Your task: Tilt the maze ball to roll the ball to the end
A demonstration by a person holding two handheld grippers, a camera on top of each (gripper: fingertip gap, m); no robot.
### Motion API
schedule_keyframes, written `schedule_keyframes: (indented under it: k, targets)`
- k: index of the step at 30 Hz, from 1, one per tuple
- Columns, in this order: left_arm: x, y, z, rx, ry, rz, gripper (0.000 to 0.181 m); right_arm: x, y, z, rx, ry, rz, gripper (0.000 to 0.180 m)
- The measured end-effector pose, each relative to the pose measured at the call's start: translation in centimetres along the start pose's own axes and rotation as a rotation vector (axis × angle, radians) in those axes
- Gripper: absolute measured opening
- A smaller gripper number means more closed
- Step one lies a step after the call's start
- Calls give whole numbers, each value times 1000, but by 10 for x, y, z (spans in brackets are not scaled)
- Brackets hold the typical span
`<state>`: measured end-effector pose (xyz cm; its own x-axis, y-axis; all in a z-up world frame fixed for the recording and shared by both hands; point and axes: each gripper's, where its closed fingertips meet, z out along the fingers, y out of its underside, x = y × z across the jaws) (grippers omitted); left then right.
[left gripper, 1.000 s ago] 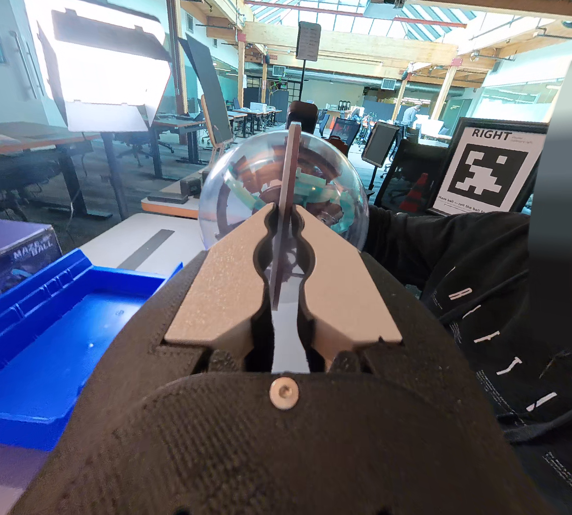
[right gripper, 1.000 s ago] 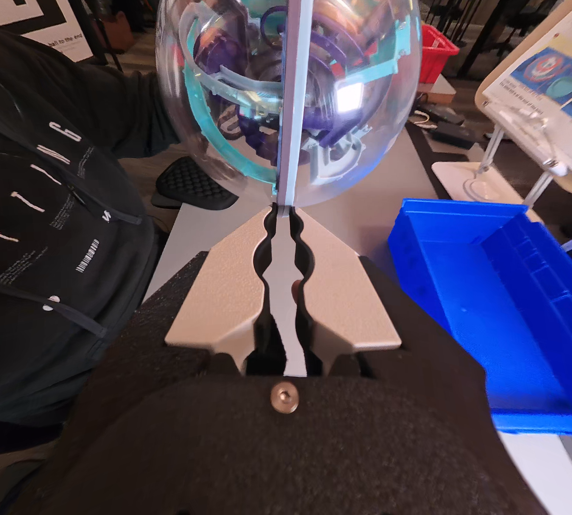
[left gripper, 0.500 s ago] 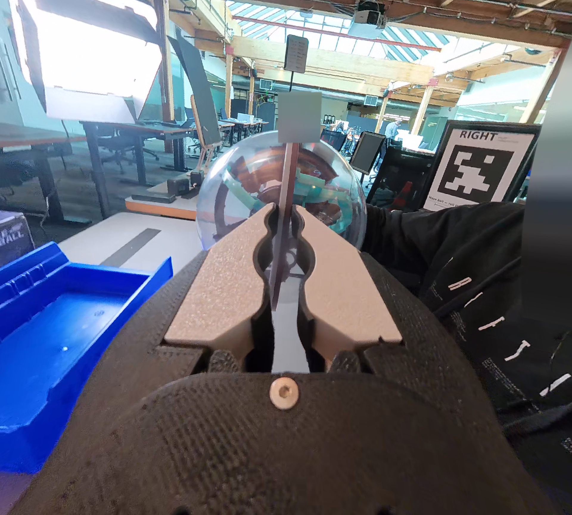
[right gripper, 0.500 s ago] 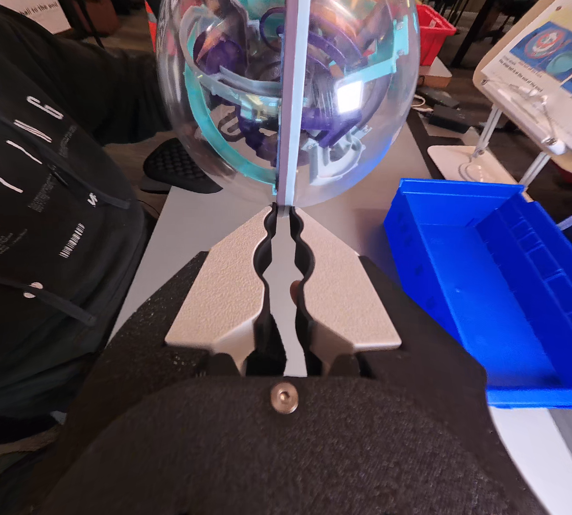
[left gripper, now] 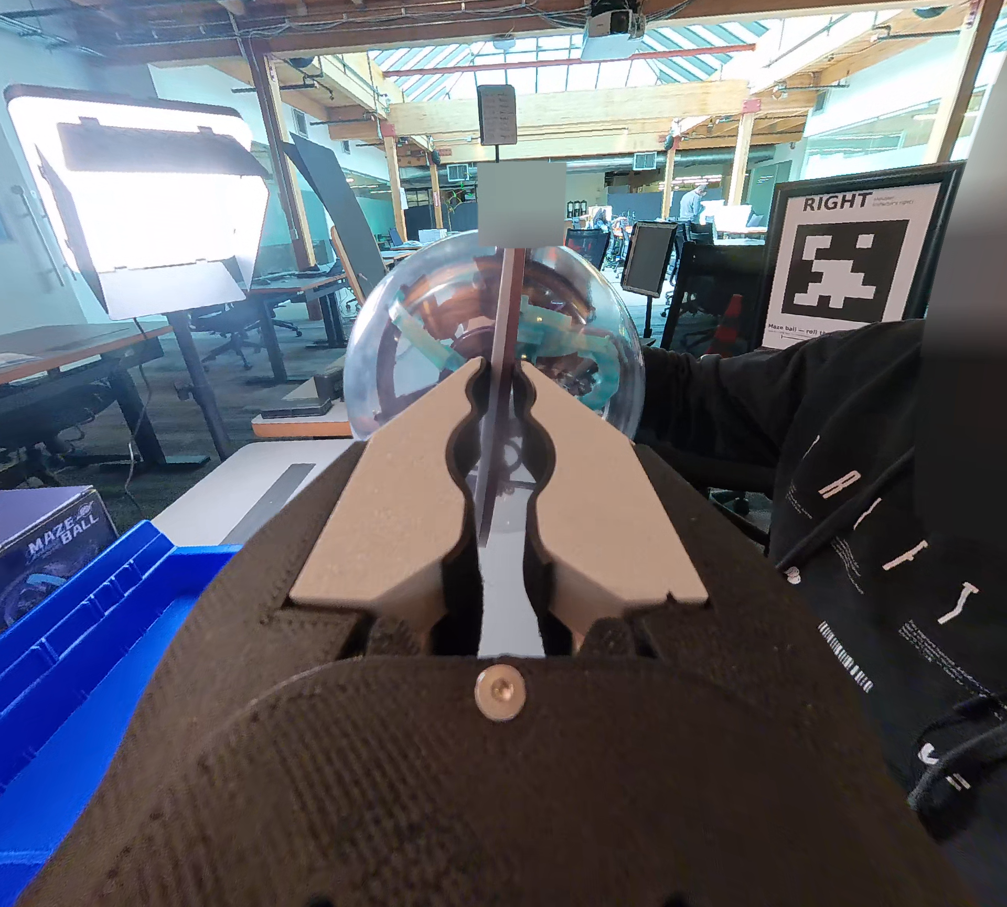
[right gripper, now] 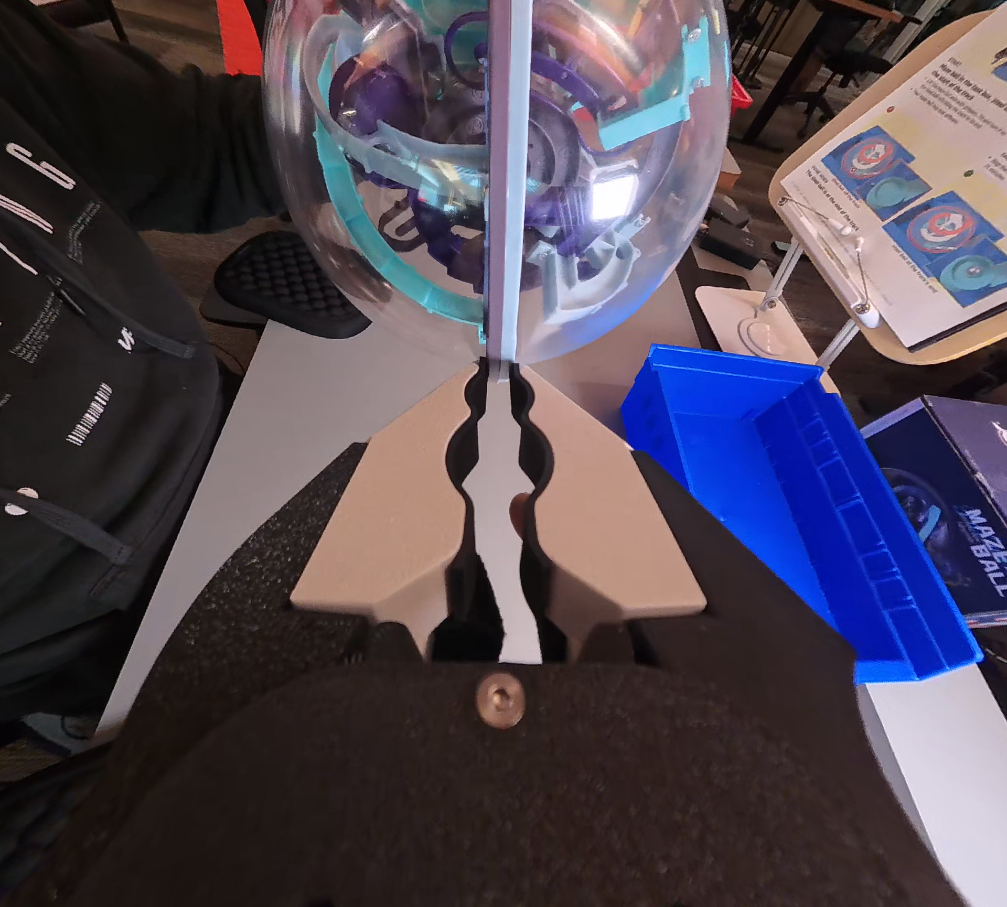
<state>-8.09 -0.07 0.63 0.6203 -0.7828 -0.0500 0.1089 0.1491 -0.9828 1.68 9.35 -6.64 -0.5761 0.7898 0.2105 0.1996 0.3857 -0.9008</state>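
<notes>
The maze ball (left gripper: 430, 336) is a clear sphere with teal, purple and brown tracks inside and a flat grey rim around it. It is held in the air between both grippers. My left gripper (left gripper: 501, 371) is shut on the rim at the near side of the sphere. In the right wrist view the maze ball (right gripper: 610, 129) fills the top of the frame, and my right gripper (right gripper: 498, 363) is shut on the rim's lower edge. I cannot make out the small ball inside.
A blue bin (right gripper: 790, 488) sits on the white table (right gripper: 327, 418), with the maze ball's box (right gripper: 959, 499) beside it; both also show at the lower left of the left wrist view (left gripper: 82, 652). An instruction sheet on a stand (right gripper: 899, 205) is at the right. A person's black sleeve (left gripper: 817, 445) is close by.
Both grippers have kept their hold and turned with the sphere. The tracks inside have shifted, and the bin and box have slid across both views.
</notes>
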Motion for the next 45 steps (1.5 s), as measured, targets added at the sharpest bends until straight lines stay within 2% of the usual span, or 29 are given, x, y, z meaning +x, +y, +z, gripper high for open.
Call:
schedule_keyframes:
  k: [5,24,28,38,45]
  targets:
    - [-5,-1,0,-7,-23,-74,7,-4,0,0,5,-23,48,6]
    - [-25,44,-4,-43,-80,-348,7,-19,43,16,22,-158,287,5]
    - [-30,72,-8,-65,-97,-442,6,-30,65,26,23,-219,408,6]
    - [-27,169,-24,-154,-141,-727,6,-71,136,56,32,-364,798,5]
    - [-22,214,-31,-193,-160,-879,6,-95,160,67,41,-453,1030,5]
